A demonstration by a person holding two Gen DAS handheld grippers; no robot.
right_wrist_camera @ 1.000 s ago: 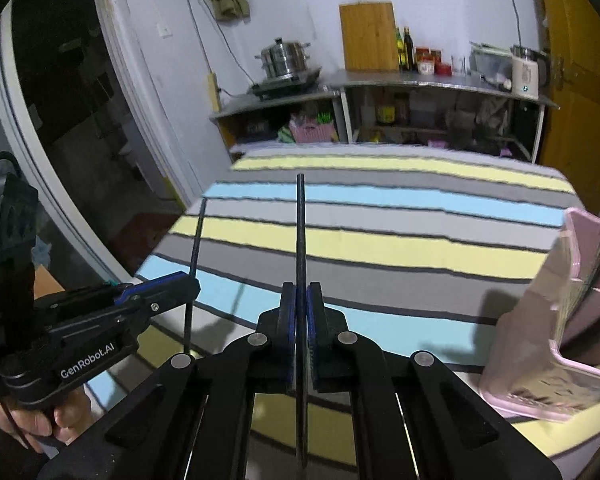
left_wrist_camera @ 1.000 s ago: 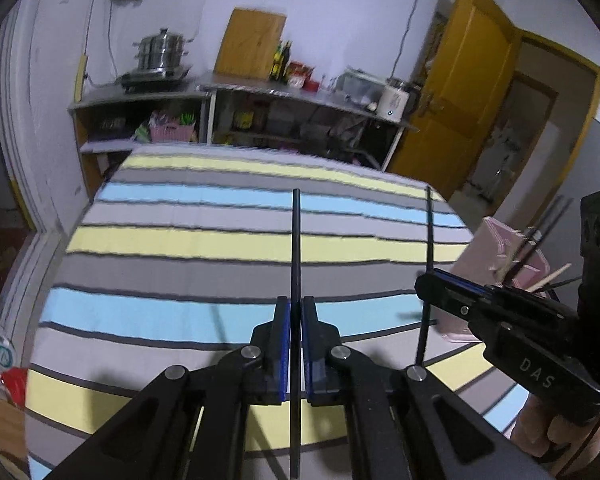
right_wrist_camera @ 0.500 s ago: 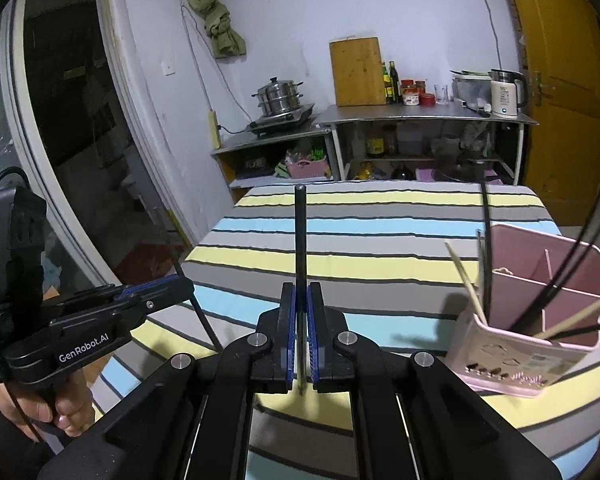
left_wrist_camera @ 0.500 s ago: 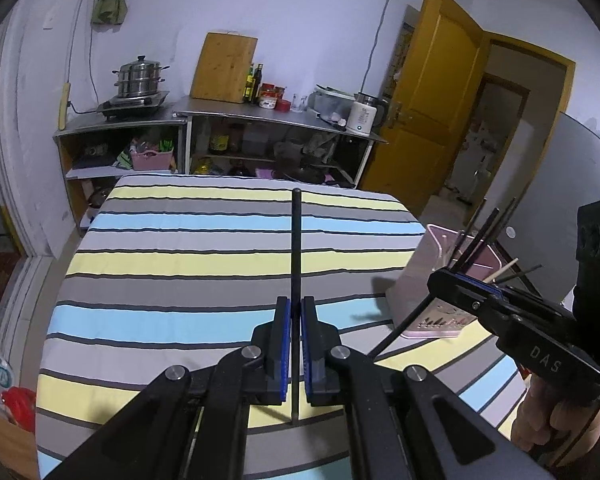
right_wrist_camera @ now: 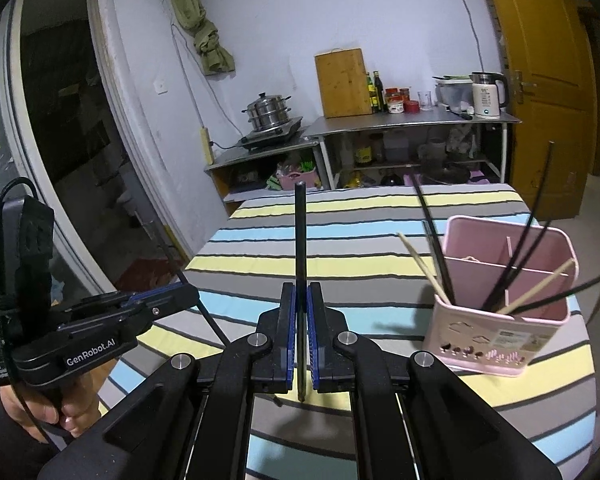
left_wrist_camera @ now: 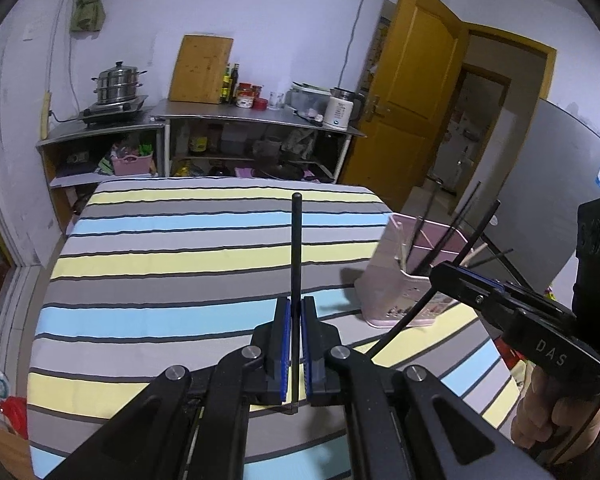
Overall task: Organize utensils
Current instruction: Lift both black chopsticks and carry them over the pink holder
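Note:
My left gripper [left_wrist_camera: 295,308] is shut on a black chopstick [left_wrist_camera: 296,248] that points up and away over the striped table. My right gripper [right_wrist_camera: 301,296] is shut on another black chopstick [right_wrist_camera: 300,240], held the same way. A pink divided utensil holder [right_wrist_camera: 500,316] stands on the table to the right, with several black and wooden chopsticks leaning in it. It also shows in the left wrist view [left_wrist_camera: 404,284]. Each gripper shows in the other's view: the right one [left_wrist_camera: 460,280] at right, the left one [right_wrist_camera: 172,296] at left.
The table wears a striped cloth [left_wrist_camera: 180,264] in yellow, blue and grey. Behind it stand metal shelves [left_wrist_camera: 256,120] with a steamer pot, a cutting board, bottles and a kettle. A yellow door [left_wrist_camera: 412,92] is at back right. A dark doorway [right_wrist_camera: 60,120] is at left.
Both grippers have risen and pulled back from the table with their chopsticks. The pink holder has come fully into both views and sits farther off.

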